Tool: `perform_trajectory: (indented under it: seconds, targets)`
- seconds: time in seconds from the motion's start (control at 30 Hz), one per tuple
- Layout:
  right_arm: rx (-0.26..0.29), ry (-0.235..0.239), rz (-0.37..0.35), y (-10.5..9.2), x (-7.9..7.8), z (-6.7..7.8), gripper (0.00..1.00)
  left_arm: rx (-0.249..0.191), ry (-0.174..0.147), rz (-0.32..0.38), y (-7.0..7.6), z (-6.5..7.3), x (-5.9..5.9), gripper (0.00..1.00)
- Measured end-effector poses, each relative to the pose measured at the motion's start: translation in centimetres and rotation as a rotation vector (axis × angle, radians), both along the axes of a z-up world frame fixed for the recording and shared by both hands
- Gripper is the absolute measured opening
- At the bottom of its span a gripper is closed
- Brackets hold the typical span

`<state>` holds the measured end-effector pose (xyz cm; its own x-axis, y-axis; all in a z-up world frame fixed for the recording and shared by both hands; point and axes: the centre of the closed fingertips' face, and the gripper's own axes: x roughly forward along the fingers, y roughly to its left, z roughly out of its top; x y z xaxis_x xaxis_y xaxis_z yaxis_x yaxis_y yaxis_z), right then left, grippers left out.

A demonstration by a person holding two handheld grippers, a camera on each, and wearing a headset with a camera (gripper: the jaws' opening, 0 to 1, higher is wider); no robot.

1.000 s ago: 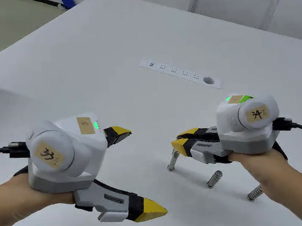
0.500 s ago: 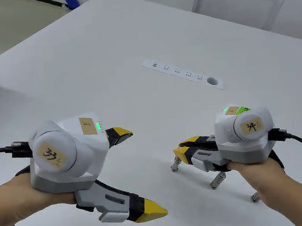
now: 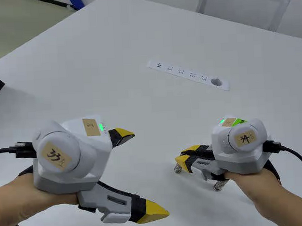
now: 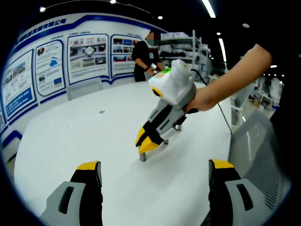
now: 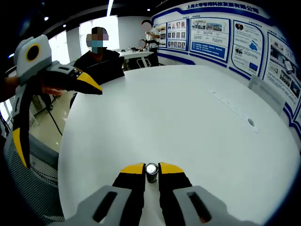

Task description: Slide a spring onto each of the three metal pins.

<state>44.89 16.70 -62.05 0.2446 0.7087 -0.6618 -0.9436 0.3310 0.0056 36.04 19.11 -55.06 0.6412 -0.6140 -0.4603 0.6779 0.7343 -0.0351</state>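
**Seating a spring on the clamped pin**

The right gripper (image 3: 186, 157) has its jaws drawn together on a metal pin (image 5: 151, 171), which stands at the near right of the white table (image 3: 138, 67). The right gripper view shows the pin's round top between the two yellow tips. The left gripper (image 3: 139, 173) sits at the near left, jaws spread wide with nothing between them. A spring (image 3: 218, 184) lies just beside the underside of the right gripper and is partly hidden by it. Whether it already sits on a pin cannot be told.

Recommended handling, as a judgement:
- Hold the pin upright and steady, leaving its top free.
- Bring the left gripper across and close it on a spring at mid-length. Use light pressure so that the coil is not crushed.
- Line the spring's bore up with the pin's axis before lowering it.
- A spring is likely to slip or fly from hard jaws.

The table is plain and smooth and offers no stop for rolling parts. A recessed power strip (image 3: 188, 75) lies far of the work, well apart from it. A chair (image 3: 244, 4) stands at the far edge. Display boards (image 4: 89, 54) line the wall, and a seated person (image 5: 99, 63) is beyond the table
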Motion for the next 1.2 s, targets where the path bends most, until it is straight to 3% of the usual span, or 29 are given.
perform_trajectory:
  seconds: [0.43, 0.57, 0.67, 0.83, 1.03, 1.07, 1.13, 1.2]
  targets:
    - [-0.006, 0.027, 0.011, -0.1, -0.3, -0.2, 0.12, 0.019, 0.020, -0.020, -0.1, -0.6, -0.3, 0.96]
    - [0.011, 0.050, 0.009, -0.3, -0.5, 0.3, 0.15, 0.017, 0.020, -0.025, -0.4, -0.5, -0.1, 0.96]
    - [0.014, 0.040, 0.015, -0.7, -0.6, 0.9, 0.17, -0.003, 0.015, -0.018, -0.5, 0.1, 0.2, 0.96]
    - [0.045, 0.019, 0.018, -1.5, -0.5, 2.9, 0.17, 0.000, 0.000, -0.022, -0.7, 0.7, 0.7, 0.96]
    - [0.081, -0.036, 0.006, -4.0, -0.1, 6.0, 0.17, 0.003, -0.017, -0.026, -1.1, 1.3, 1.3, 0.96]
    - [0.079, -0.061, 0.002, -4.5, 0.1, 6.5, 0.17, 0.005, -0.019, -0.028, -1.2, 1.4, 1.4, 0.95]
    - [0.071, -0.155, 0.004, -5.8, 0.8, 8.0, 0.17, 0.017, -0.023, -0.032, -1.4, 1.5, 1.5, 0.96]
    - [0.083, -0.182, -0.009, -6.9, 0.8, 9.1, 0.17, 0.023, -0.024, -0.037, -1.6, 1.5, 1.6, 0.96]
